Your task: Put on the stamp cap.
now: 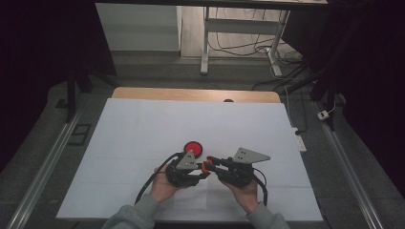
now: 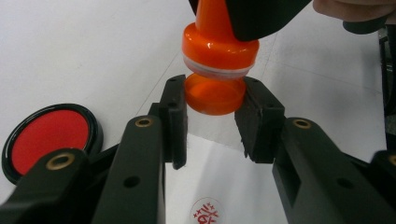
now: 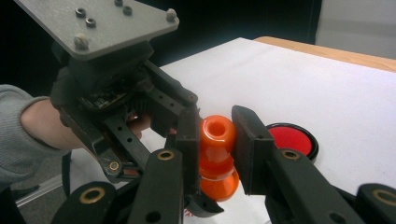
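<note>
Stamp (image 1: 206, 166), orange and knobbed, sits low in the middle of the high view, held up between my two grippers above the white sheet (image 1: 143, 129). Going left to right there: the left gripper (image 1: 200, 174) comes in from the lower left of centre, the red ink pad (image 1: 194, 148) lies just above it on the sheet, and the right gripper (image 1: 213, 162) reaches in from the lower right of centre.

In the left gripper view, the ink pad (image 2: 49, 135) shows at the left edge, and my left tongs are clamped on the stamp's translucent orange cap (image 2: 215, 93) at the upper centre, one pad on each side. A red stamped mark (image 2: 207, 212) sits on the paper at the bottom centre.

In the right gripper view, the left gripper (image 3: 194, 140) fills the left half, and my right tongs are clamped on the stamp's handle (image 3: 217, 135) at the centre. The ink pad (image 3: 292, 138) lies just right of them.
</note>
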A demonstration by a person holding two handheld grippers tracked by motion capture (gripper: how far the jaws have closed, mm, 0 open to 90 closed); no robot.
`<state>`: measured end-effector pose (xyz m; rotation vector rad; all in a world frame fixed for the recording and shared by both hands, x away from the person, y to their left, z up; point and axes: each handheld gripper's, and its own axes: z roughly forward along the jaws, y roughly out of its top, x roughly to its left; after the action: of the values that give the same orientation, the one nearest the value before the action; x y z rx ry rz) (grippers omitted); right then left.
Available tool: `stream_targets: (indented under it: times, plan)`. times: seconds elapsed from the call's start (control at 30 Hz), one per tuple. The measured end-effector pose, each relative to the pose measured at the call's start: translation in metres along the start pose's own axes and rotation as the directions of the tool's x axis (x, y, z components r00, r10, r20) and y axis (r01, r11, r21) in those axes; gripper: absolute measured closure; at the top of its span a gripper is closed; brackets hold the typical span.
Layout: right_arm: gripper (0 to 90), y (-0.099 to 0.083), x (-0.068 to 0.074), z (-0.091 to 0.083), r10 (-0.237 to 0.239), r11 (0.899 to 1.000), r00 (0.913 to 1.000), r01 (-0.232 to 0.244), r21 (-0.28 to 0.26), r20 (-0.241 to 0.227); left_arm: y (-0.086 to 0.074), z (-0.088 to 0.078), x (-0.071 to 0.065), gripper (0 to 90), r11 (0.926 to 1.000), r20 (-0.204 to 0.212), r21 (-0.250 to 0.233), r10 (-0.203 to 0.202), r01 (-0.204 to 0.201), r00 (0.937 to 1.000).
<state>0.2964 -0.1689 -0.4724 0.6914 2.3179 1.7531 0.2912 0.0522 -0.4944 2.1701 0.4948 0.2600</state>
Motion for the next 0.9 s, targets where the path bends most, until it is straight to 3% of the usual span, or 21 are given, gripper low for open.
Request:
stream_targets:
  times: [0.9]
  plan:
    - [73.2, -0.0039, -0.0013, 0.0027, 0.007, 1.0, 1.0, -0.007, 0.018, -0.006, 0.0012, -0.004, -0.0011, 64.8, 0.9997, 0.001, -0.023, -0.003, 0.003, 1.0]
